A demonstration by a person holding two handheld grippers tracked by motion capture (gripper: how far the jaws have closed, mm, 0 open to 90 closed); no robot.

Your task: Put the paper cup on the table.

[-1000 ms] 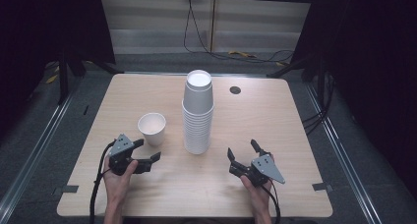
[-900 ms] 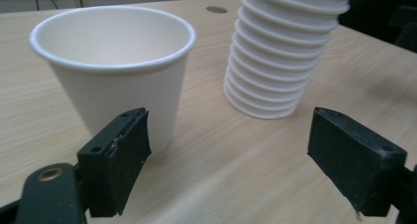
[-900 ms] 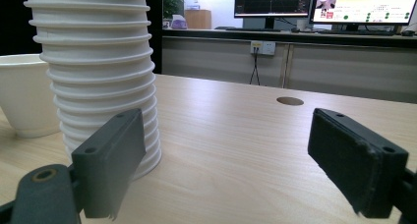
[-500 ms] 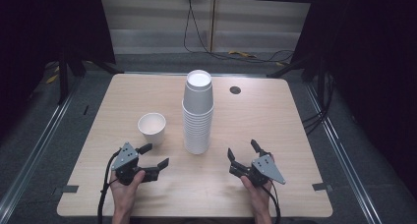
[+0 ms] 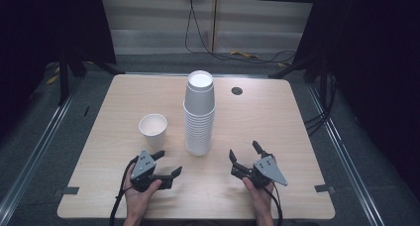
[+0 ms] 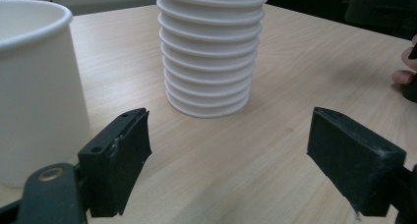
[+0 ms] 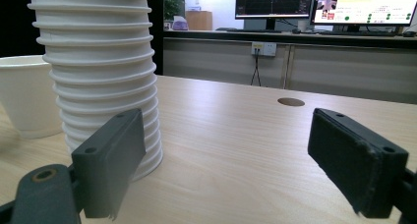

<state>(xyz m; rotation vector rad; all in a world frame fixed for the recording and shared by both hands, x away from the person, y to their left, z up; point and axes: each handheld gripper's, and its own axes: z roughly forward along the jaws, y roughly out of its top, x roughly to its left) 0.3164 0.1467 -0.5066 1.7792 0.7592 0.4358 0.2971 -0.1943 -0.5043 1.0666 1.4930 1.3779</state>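
Light wood-grain table (image 5: 277,122) with rounded corners, tall stack of white paper cups (image 5: 199,114) upright at centre, single white paper cup (image 5: 152,131) upright just left of it, small dark round grommet (image 5: 236,91) toward the far edge

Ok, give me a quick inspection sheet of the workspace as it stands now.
Surface: wooden table, dry, small round hole near far edge.
Job's things: tall cup stack upright at centre; single cup upright, apart, to its left.
Clutter: nothing seen.
Grippers: left gripper open, empty, near the single cup; right gripper open, empty, right of the stack.
Cables: left gripper's cable trails off the near edge; floor cables beyond the table.
Surroundings: dark curtains, monitors behind.
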